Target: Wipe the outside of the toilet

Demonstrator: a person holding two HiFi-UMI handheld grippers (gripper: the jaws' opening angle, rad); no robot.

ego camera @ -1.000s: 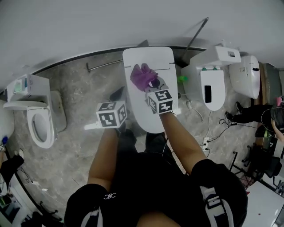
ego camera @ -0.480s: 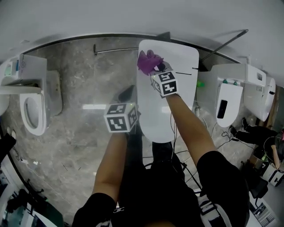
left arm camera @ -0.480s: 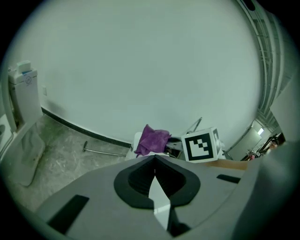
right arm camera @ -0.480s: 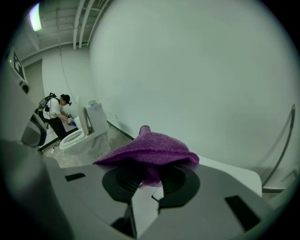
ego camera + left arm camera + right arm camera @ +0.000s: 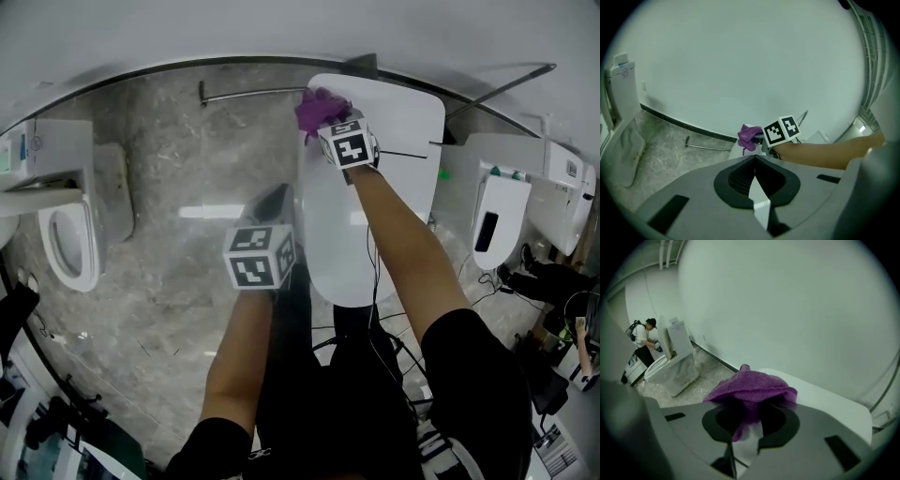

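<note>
The white toilet [image 5: 375, 206] with its lid down stands against the wall, straight ahead of me. My right gripper [image 5: 330, 120] is shut on a purple cloth [image 5: 319, 107] and presses it onto the far left corner of the toilet's top. In the right gripper view the cloth [image 5: 752, 387] bunches over the jaws, with the white toilet top [image 5: 825, 401] beyond it. My left gripper [image 5: 272, 201] hangs over the floor to the left of the toilet, shut with nothing in it. From the left gripper [image 5: 754, 161] I see the cloth [image 5: 748, 136] ahead.
A second toilet [image 5: 66, 234] stands at the left and a third one [image 5: 497, 216] at the right. A metal rod [image 5: 248, 92] lies on the grey floor by the wall. Cables [image 5: 375, 328] trail beside my legs. A person [image 5: 644, 341] stands by a far toilet [image 5: 670, 362].
My right gripper has carried the cloth farther back along the lid to its far left corner. The left gripper has stayed over the floor beside the toilet.
</note>
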